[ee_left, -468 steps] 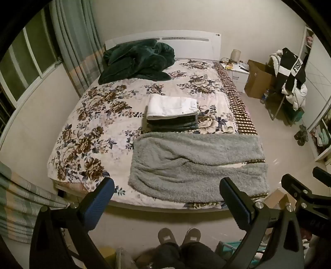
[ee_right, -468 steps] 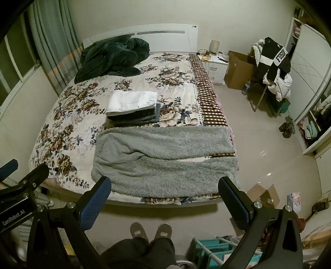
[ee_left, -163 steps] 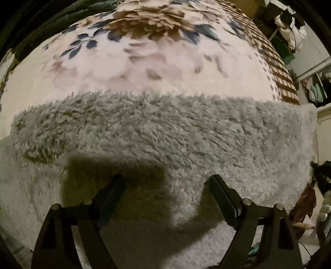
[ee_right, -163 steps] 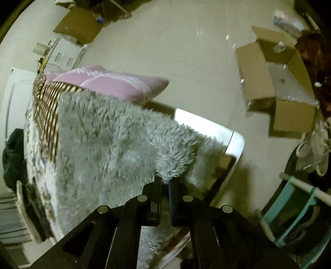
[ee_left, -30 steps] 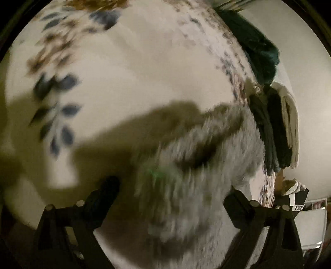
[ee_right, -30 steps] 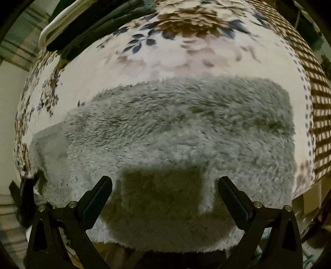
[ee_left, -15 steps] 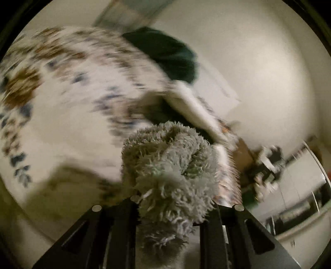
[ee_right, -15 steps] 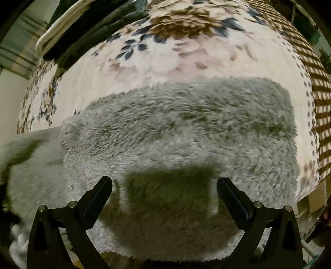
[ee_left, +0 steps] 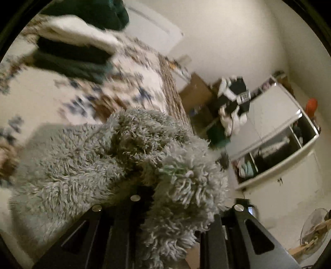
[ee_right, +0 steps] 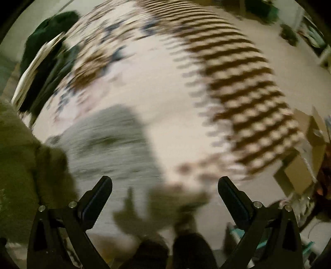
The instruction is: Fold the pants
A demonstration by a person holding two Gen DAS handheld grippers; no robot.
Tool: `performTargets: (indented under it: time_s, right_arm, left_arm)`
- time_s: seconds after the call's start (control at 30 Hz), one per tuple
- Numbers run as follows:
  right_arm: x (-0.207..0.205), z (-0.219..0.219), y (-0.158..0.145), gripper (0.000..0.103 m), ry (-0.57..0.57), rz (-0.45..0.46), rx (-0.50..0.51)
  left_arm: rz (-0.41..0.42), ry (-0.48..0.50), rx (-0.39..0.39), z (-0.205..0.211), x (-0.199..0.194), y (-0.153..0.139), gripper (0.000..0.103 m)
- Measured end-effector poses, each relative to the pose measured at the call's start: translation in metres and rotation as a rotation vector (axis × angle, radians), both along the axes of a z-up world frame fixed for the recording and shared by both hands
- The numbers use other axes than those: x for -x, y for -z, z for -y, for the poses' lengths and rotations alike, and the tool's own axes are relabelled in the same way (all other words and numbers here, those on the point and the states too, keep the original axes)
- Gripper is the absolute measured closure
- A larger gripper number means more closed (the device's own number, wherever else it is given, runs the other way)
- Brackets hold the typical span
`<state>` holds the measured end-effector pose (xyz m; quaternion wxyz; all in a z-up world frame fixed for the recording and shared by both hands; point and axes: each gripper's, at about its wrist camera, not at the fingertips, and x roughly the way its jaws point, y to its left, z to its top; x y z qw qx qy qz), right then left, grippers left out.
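Observation:
The fluffy grey pants (ee_left: 86, 157) lie folded on the floral bedspread (ee_left: 41, 97). My left gripper (ee_left: 171, 209) is shut on a bunched end of them and holds it lifted above the bed; the fingers are mostly hidden by the pile. In the blurred right wrist view the pants (ee_right: 107, 144) sit at lower left, with a lifted part at the far left edge. My right gripper (ee_right: 164, 186) is open and empty, over the bare bedspread (ee_right: 175, 107) just right of the pants.
A stack of folded clothes (ee_left: 70, 55), white on top of dark, sits further up the bed, also in the right wrist view (ee_right: 39, 68). A dark green blanket (ee_left: 97, 12) lies by the headboard. Cardboard boxes (ee_right: 306, 157), a wardrobe (ee_left: 275, 132) and a clothes-laden chair (ee_left: 233, 103) stand beside the bed.
My left gripper closed on the pants' end and lifted it, swinging toward the right. My right gripper stayed open and moved right, off the pants onto the bedspread.

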<state>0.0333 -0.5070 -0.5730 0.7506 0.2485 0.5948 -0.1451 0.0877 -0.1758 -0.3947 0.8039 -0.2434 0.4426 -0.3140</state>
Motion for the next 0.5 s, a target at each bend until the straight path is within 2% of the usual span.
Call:
performTargets:
  time_s: [0.1, 0.23, 0.27, 0.3, 0.33, 0.37, 0.5]
  right_arm:
    - [0.026, 0.047, 0.002, 0.0, 0.074, -0.01, 0.013]
    - [0.047, 0.084, 0.003, 0.0, 0.136, -0.017, 0.026]
    - [0.051, 0.09, 0.004, 0.0, 0.145, -0.018, 0.025]
    - [0.054, 0.095, 0.004, 0.0, 0.152, -0.018, 0.02]
    - [0.057, 0.099, 0.005, 0.0, 0.156, -0.017, 0.01]
    - [0.059, 0.104, 0.006, 0.0, 0.163, -0.014, -0.008]
    - [0.065, 0.108, 0.005, 0.0, 0.179, 0.018, -0.062]
  left_arm:
    - [-0.037, 0.081, -0.059, 0.047, 0.008, 0.022, 0.088]
    - [-0.157, 0.195, -0.254, 0.093, 0.012, 0.056, 0.082]
    - [-0.173, 0.22, -0.283, 0.098, 0.016, 0.061, 0.069]
    - [-0.179, 0.246, -0.278, 0.1, 0.02, 0.062, 0.055]
    - [-0.184, 0.27, -0.255, 0.101, 0.024, 0.06, 0.012]
    - [-0.186, 0.279, -0.24, 0.101, 0.022, 0.055, 0.0]
    - [-0.161, 0.31, -0.208, 0.093, 0.023, 0.025, 0.0]
